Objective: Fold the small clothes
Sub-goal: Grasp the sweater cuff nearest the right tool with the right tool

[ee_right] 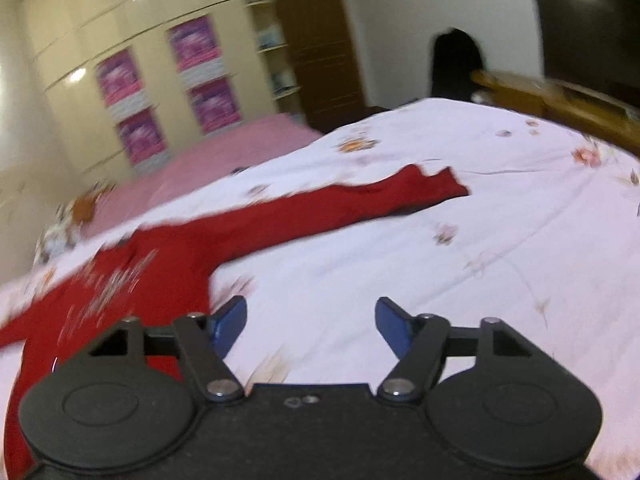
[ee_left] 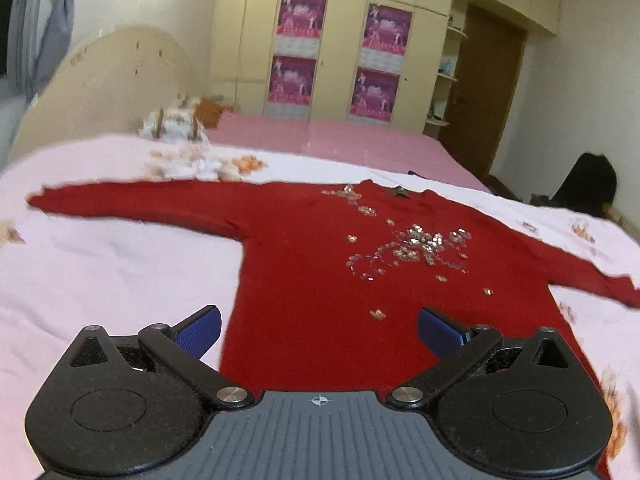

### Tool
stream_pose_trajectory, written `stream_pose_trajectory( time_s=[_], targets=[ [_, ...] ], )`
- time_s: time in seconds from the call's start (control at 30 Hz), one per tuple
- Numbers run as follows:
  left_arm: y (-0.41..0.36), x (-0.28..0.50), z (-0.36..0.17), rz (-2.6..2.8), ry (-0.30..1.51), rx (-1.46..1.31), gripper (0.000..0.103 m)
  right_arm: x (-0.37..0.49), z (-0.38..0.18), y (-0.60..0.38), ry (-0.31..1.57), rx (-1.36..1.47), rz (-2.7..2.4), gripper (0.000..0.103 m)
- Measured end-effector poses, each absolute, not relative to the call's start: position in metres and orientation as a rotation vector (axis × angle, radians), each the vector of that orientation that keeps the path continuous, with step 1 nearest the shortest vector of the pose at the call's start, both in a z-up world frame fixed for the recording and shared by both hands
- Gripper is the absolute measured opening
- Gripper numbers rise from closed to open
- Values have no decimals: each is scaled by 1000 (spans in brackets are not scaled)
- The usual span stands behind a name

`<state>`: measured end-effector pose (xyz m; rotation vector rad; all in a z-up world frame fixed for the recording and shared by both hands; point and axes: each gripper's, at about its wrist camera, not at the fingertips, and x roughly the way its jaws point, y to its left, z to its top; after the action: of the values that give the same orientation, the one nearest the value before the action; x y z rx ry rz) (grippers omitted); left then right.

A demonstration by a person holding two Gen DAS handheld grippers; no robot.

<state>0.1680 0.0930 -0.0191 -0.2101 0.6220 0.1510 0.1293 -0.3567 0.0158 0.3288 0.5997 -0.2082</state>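
Sweater point(ee_left: 304, 264) flat on bed point(ee_left: 104, 264), sleeves out, ready for folding. Left gripper point(ee_left: 319, 330) above hem, right gripper point(ee_right: 310, 326) above sheet; both jaws wide, empty.

red sweater point(ee_left: 312, 264) | sequinned front | flat, sleeves spread | bed

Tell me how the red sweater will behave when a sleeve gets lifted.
The red sweater lies limp and flat on the floral bedsheet, so it will probably drape and sag. The sequin decoration may stiffen the chest slightly and could snag. The right sleeve looks thin, likely light.
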Motion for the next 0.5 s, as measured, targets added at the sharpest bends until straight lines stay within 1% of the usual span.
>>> stream_pose_trajectory(
  time_s=[0.03,0.1,0.23,0.37,0.5],
  targets=[
    [96,176,-23,163,641,-220,103,140,12,-373,585,373,-221,58],
    [101,190,-30,174,668,-216,103,162,3,-404,562,453,-241,51],
    [114,218,-50,222,729,-258,103,211,-30,-475,534,655,-328,43],
    [128,236,-68,259,754,-294,103,247,-64,-522,511,815,-378,41],
    [136,254,-80,241,765,-314,103,274,-89,-539,530,888,-403,41]
  ],
)
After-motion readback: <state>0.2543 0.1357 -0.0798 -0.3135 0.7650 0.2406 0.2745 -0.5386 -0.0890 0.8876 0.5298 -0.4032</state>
